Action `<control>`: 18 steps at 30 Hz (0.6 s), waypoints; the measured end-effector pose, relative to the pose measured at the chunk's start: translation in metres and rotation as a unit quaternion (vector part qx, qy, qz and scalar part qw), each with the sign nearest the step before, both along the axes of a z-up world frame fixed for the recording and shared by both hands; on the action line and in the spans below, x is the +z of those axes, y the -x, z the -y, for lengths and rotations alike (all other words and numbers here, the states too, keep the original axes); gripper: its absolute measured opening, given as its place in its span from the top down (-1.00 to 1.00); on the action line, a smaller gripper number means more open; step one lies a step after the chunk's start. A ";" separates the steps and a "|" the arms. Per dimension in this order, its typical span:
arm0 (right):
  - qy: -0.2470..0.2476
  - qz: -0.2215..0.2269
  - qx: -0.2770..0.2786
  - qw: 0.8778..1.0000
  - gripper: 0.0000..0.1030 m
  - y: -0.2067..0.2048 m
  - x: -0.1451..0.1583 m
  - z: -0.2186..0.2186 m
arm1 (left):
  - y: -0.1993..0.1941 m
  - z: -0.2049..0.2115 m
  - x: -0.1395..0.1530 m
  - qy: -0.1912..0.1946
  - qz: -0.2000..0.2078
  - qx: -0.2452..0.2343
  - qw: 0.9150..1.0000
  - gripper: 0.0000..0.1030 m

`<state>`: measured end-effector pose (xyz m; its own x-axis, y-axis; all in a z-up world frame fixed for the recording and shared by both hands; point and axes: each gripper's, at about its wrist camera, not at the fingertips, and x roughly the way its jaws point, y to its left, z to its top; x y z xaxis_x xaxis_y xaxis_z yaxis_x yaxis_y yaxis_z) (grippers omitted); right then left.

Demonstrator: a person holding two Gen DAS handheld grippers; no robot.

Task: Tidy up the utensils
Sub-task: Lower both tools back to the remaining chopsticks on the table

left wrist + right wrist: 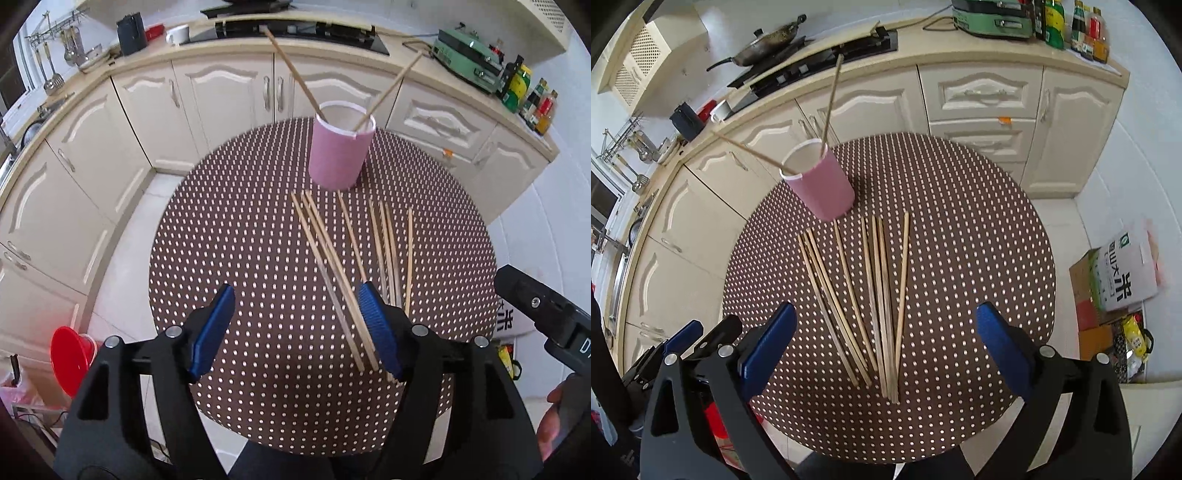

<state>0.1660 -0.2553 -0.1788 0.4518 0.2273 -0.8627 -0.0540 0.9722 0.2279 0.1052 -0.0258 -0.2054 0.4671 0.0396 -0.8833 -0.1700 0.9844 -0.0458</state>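
A pink cup (338, 155) stands at the far side of the round dotted table (229, 236), with two wooden chopsticks (295, 75) leaning out of it. Several loose chopsticks (343, 269) lie on the table in front of the cup, also in the right wrist view (871, 302). My left gripper (297, 325) is open and empty, above the table just left of the loose chopsticks' near ends. My right gripper (886, 350) is open and empty, hovering over their near ends. The cup (822, 184) and the table (979, 258) show in the right wrist view too.
Cream kitchen cabinets (122, 147) and a counter with a stove (295, 33) curve behind the table. A green appliance (469, 59) and bottles (532, 96) stand at the right. A red funnel (70, 354) sits at the left, boxes (1115, 284) on the floor at the right.
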 end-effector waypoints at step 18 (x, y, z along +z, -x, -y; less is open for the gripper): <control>0.007 -0.015 -0.019 1.000 -0.83 -0.018 -0.071 0.013 | -0.042 -0.001 -0.070 0.011 -0.067 -0.039 0.997 -0.40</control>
<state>0.1838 -0.2683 -0.2500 0.4334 0.1983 -0.8791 -0.0095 0.9764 0.2157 0.1471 -0.0251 -0.2756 0.3462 -0.0132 -0.9381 -0.0990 0.9938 -0.0505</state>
